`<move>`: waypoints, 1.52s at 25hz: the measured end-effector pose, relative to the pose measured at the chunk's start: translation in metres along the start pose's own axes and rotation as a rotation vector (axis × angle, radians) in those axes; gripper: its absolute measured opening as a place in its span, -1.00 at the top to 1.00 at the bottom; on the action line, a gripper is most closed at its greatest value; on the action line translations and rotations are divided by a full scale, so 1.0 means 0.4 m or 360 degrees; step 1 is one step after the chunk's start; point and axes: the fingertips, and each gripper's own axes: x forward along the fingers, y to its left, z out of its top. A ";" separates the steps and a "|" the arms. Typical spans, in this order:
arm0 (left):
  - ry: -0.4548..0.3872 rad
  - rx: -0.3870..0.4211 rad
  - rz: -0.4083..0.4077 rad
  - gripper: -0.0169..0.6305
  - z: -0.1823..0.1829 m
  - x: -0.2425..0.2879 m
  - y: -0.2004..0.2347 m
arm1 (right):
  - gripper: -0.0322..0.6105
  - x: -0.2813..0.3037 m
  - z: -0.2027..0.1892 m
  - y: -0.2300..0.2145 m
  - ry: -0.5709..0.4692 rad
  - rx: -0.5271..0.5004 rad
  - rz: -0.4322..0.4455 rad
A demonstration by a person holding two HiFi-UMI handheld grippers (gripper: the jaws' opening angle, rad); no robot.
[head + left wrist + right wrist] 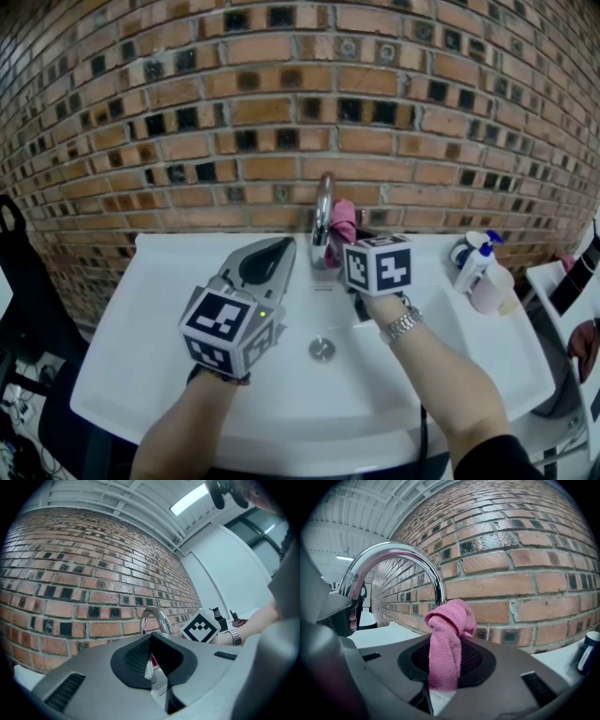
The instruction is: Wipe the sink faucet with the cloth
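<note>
A chrome arched faucet (323,217) stands at the back of the white sink (169,328), against the brick wall. My right gripper (347,242) is shut on a pink cloth (343,221), which bunches up right beside the faucet's stem. In the right gripper view the pink cloth (447,651) hangs between the jaws, and its top lies against the upright part of the faucet (393,557). My left gripper (279,249) is shut and holds nothing; it points at the faucet from the left, over the basin. The left gripper view shows the faucet (154,616) just beyond the closed jaws.
A drain (322,350) sits in the basin's middle. Two pump bottles (483,272) stand on the sink's right rim, one visible as a bottle (588,651) in the right gripper view. A brick wall (281,112) rises directly behind. Dark furniture (23,281) stands to the left.
</note>
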 end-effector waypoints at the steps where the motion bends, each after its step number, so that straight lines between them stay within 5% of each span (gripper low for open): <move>1: 0.0001 0.0002 -0.0003 0.94 0.000 0.000 -0.002 | 0.60 0.001 -0.010 0.001 0.0012 0.0014 0.0005; 15: 0.0006 0.0007 -0.0008 0.94 -0.002 -0.003 -0.011 | 0.61 -0.032 -0.080 -0.004 0.0098 0.0078 0.0049; 38: 0.0033 0.0024 -0.0018 0.94 -0.019 0.001 -0.024 | 0.61 -0.082 -0.162 -0.121 0.0247 0.0050 -0.0066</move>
